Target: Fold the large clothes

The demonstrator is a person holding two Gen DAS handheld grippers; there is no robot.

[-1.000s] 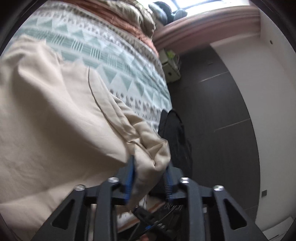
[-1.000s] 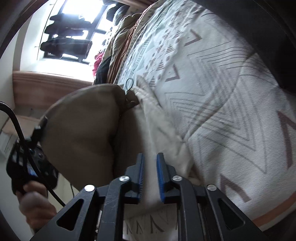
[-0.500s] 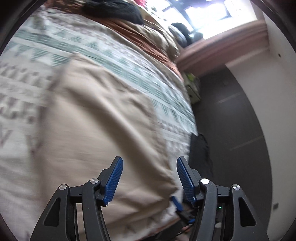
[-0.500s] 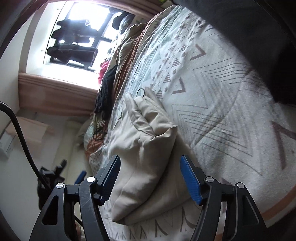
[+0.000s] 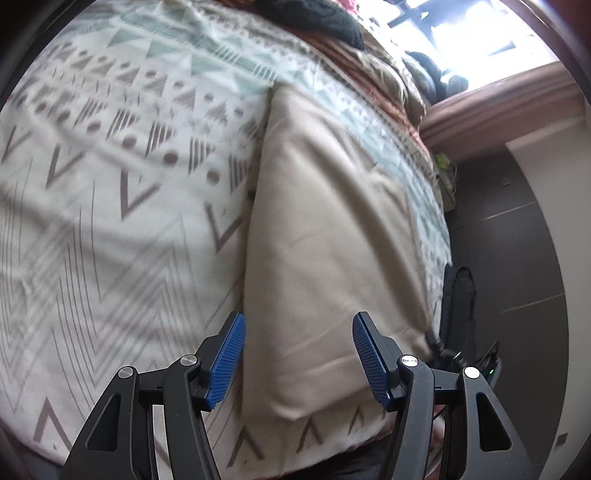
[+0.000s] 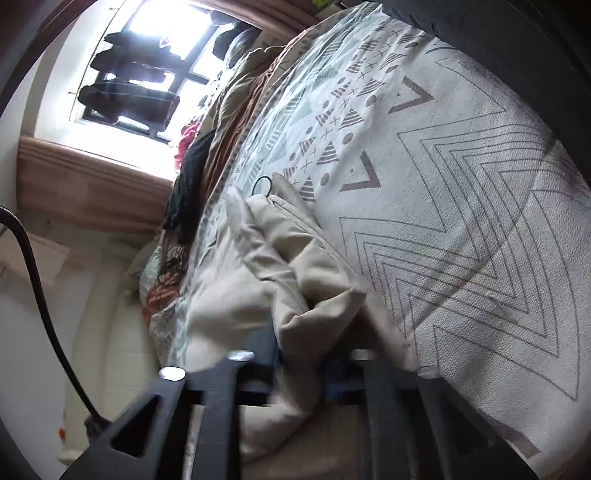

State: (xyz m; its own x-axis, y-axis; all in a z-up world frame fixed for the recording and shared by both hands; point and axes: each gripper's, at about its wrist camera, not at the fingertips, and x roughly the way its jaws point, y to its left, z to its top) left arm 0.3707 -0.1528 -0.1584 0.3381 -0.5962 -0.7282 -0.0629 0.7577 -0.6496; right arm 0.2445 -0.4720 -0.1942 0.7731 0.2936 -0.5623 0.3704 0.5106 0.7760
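Note:
A beige garment (image 5: pixel 325 240) lies folded in a long strip on the patterned bedspread (image 5: pixel 110 206). My left gripper (image 5: pixel 297 350) is open and empty just above the garment's near end. In the right wrist view the same garment (image 6: pixel 280 266) lies bunched with loose folds. My right gripper (image 6: pixel 301 373) is blurred and low over it. Cloth fills the gap between its fingers, and I cannot tell whether it grips.
Dark and reddish clothes (image 5: pixel 317 18) are piled at the far end of the bed below a bright window (image 6: pixel 140 70). A black bag (image 5: pixel 458 295) stands on the dark floor beside the bed's right edge. A black cable (image 6: pixel 40 295) hangs at the left.
Both grippers let go of the beige garment about half a second ago. The left has since swung left over the bedspread; the right has dropped onto the bunched cloth.

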